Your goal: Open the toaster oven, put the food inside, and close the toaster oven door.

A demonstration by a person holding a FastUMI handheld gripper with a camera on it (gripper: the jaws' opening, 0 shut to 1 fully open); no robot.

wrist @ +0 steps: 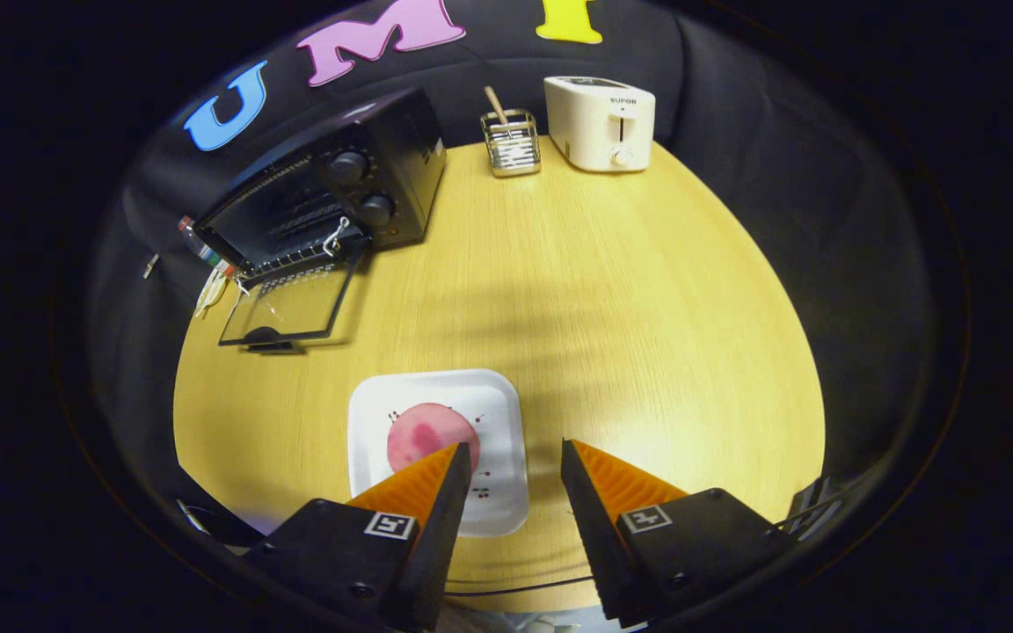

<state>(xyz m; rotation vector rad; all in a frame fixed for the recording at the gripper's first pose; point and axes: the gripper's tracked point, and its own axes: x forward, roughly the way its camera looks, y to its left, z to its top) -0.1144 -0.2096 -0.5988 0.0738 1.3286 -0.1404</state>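
Hovering with jaws spread, the gripper (515,462) has the food (423,435) on its plate (498,396) beside one jaw tip.

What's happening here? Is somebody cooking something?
A person is holding a gripper above a round wooden table. Its fingers are open and hold nothing. Just ahead of them, partly under one finger, sits a white square plate with a round pink piece of food on it. Farther off, the black toaster oven already has its glass door folded down, so the food looks like the next thing to grab.
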